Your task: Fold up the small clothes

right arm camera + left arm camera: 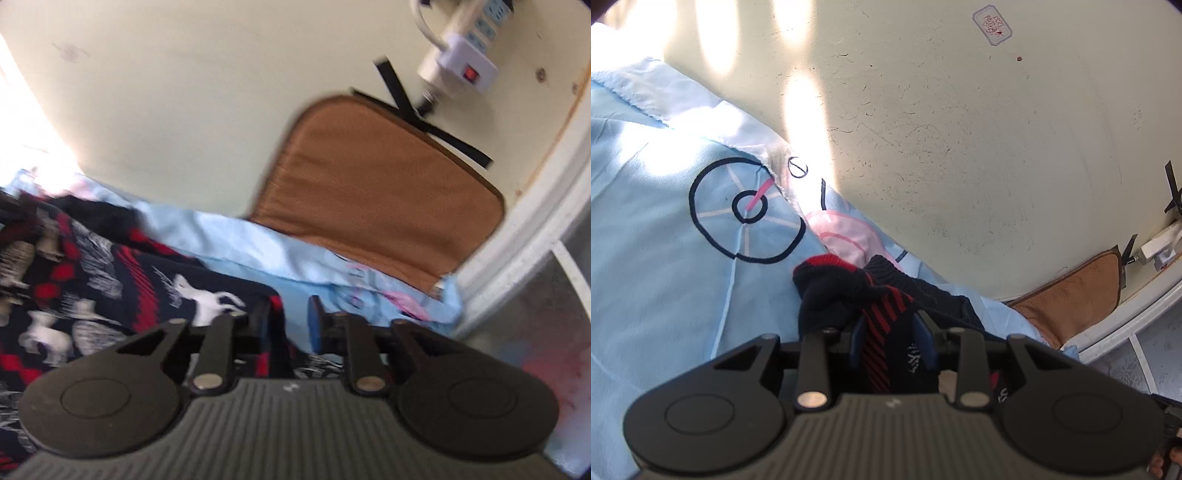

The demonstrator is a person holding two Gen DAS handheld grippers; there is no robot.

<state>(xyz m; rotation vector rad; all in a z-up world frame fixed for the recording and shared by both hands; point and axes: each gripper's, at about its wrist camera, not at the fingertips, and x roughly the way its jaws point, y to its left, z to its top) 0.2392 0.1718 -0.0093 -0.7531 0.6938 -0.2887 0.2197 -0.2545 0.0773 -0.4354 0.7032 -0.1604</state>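
Dark navy knitted garment (882,295) with red stripes and white figures lies bunched on a light blue bed sheet (657,229). In the left wrist view a twisted part of it, with a red band at its end, rises between the blue pads of the left gripper (892,332), and the jaws are clamped on this fabric. In the right wrist view the same garment (110,280) spreads flat to the left, and it shows white animal shapes and red zigzag lines. The picture is blurred there, so the small details of the pattern are not clear. The right gripper (288,325) has one pad over the edge of the garment and the other pad over the blue sheet. Between the pads a gap is visible, so the jaws stand apart and hold nothing.

The sheet carries a printed black circle with white spokes and a pink shape near it. Behind the sheet is a cream wall (942,129) with many small scratches, with patches of sunlight and with a small sticker (992,25) high up. A brown cushion (376,192) leans against the wall, just beside the sheet. Above it, strips of black tape (417,114) form a cross on the wall, and a white power strip (461,55) with a red switch hangs near them. To the right is a white frame (535,221).
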